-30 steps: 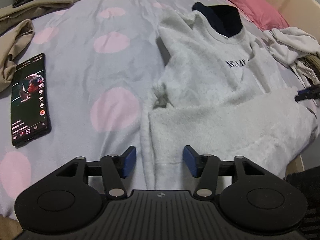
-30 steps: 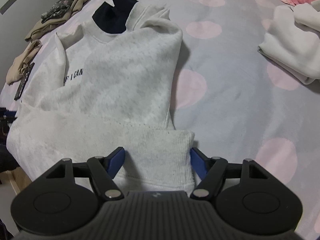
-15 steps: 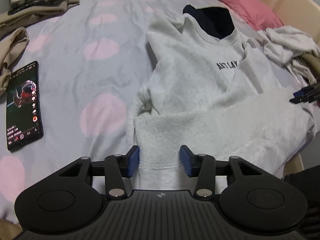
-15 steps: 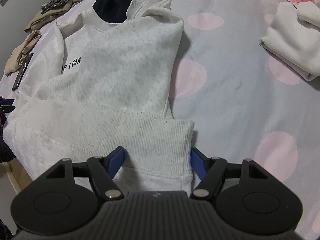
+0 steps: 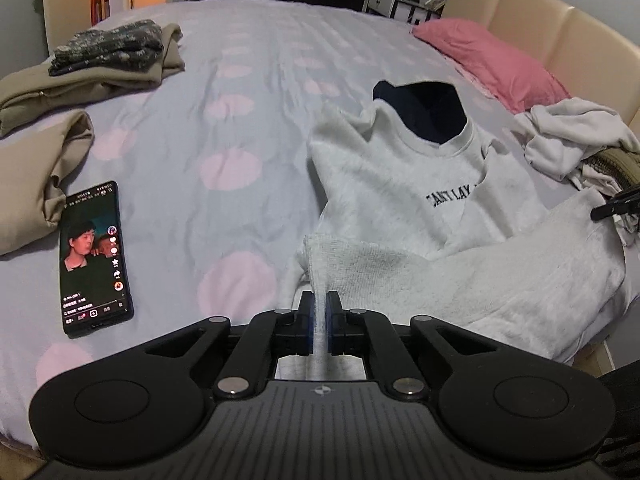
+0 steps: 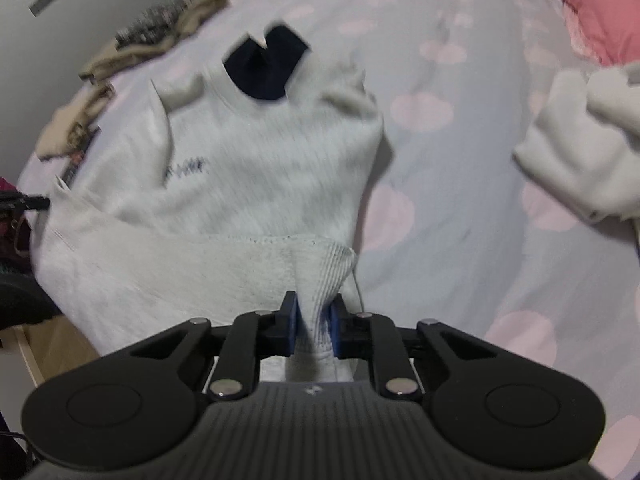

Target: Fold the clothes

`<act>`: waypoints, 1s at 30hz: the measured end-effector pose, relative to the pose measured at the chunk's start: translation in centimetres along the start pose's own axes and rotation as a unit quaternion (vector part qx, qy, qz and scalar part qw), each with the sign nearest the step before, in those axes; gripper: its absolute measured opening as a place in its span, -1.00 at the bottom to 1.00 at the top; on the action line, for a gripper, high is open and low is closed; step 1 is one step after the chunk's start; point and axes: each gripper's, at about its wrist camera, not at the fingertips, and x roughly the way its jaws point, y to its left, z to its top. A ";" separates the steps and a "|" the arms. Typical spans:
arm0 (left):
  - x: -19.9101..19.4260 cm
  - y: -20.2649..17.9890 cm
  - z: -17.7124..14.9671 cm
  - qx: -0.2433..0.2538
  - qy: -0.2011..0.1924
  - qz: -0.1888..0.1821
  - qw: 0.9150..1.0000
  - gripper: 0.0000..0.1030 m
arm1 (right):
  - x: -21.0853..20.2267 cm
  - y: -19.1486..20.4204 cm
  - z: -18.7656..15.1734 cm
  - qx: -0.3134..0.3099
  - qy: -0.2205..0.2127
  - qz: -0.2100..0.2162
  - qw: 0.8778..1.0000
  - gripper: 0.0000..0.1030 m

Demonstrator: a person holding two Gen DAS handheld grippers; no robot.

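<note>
Pinching soft, floppy sweatshirt (image 5: 404,184) hem corners: left gripper (image 5: 319,322) nearly closed, right gripper (image 6: 314,326) clamping thicker ribbing, probably sagging between.

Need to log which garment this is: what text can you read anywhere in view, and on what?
"CAN'T LAY", cut off by a fold: chest of the grey sweatshirt.
Phone screen: small captions, too small to read.
Right wrist view: the sweatshirt print is blurred, unreadable.
</note>
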 end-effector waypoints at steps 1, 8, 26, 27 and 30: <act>-0.2 0.0 0.2 0.001 -0.004 0.001 1.000 -0.93 | -0.7 0.1 0.1 -0.001 -0.011 0.002 1.000 -0.65; -0.8 0.9 3.8 -0.004 -0.045 0.008 0.999 -0.93 | -2.9 0.0 1.7 0.014 -0.074 -0.018 0.997 -0.66; 14.5 -1.9 8.4 0.087 0.047 0.159 0.982 -0.77 | 10.2 0.1 8.1 0.011 0.007 -0.189 0.982 -0.41; 14.1 -2.1 8.3 0.092 0.046 0.176 0.979 -0.64 | 10.7 0.2 7.8 0.004 0.019 -0.197 0.980 -0.24; 11.5 -2.6 7.9 0.106 0.024 0.221 0.969 -0.47 | 9.5 0.8 7.5 -0.015 0.009 -0.208 0.978 -0.06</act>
